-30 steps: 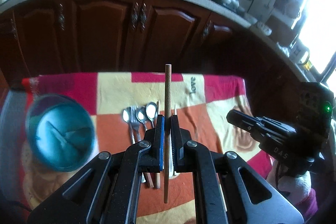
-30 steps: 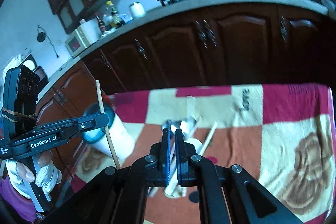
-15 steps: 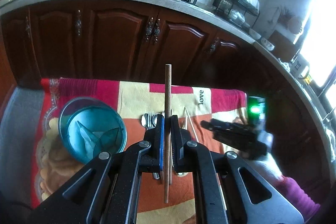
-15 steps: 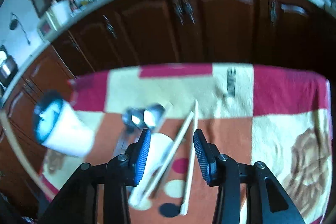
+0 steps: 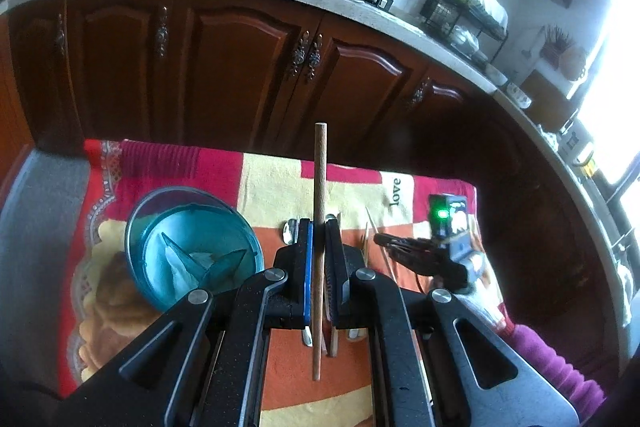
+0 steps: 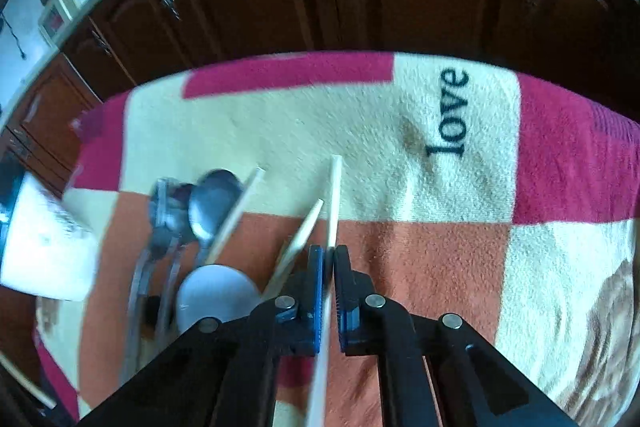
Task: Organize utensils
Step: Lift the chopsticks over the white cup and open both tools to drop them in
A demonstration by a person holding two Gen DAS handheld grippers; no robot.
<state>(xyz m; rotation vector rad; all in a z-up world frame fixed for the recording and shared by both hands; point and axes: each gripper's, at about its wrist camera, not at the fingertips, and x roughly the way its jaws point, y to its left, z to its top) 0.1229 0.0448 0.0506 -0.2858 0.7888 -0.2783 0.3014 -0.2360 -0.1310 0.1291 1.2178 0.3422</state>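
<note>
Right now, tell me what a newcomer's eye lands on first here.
A brown wooden chopstick stands upright, pinched in the left tool above the checkered blanket. Left of it sits a teal-rimmed utensil holder. The right tool is shut on a pale chopstick beside the metal spoons.

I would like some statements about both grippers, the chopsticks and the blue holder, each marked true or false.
1. The left gripper is shut on a brown chopstick. True.
2. The right gripper is wide open. False: it is closed on a pale chopstick.
3. The blue holder already contains spoons. False: the spoons lie on the cloth.
4. The cloth shows the word "love". True.
</note>
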